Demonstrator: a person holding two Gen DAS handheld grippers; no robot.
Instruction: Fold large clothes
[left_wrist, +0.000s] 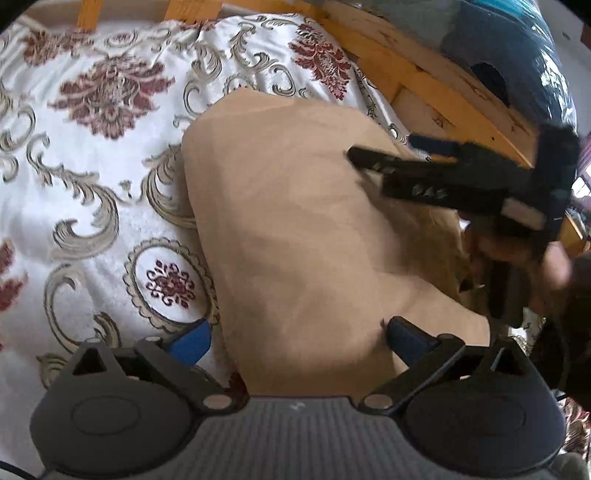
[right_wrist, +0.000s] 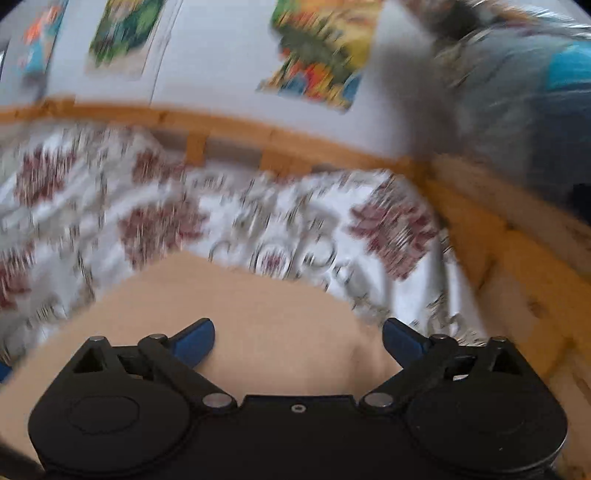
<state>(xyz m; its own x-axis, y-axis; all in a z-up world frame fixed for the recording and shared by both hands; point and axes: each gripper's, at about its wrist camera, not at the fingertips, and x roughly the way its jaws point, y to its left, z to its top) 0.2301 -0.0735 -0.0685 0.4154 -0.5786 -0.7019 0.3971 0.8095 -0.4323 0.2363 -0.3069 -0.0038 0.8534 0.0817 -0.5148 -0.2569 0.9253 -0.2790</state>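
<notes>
A tan garment (left_wrist: 303, 221) lies folded on the patterned bedspread (left_wrist: 92, 166). My left gripper (left_wrist: 297, 338) hovers over its near end, jaws wide and nothing between the blue pads. In the left wrist view my right gripper (left_wrist: 380, 147) reaches in from the right above the garment's far right part, held by a hand (left_wrist: 517, 254); its two dark fingers stand apart. The right wrist view is blurred: the right gripper (right_wrist: 298, 338) is open above the tan garment (right_wrist: 240, 314), with nothing pinched.
An orange wooden bed rail (left_wrist: 424, 85) runs along the far right side of the bedspread. A blue bundle (left_wrist: 517, 48) lies beyond the rail. A white wall with colourful posters (right_wrist: 317, 55) stands behind the bed.
</notes>
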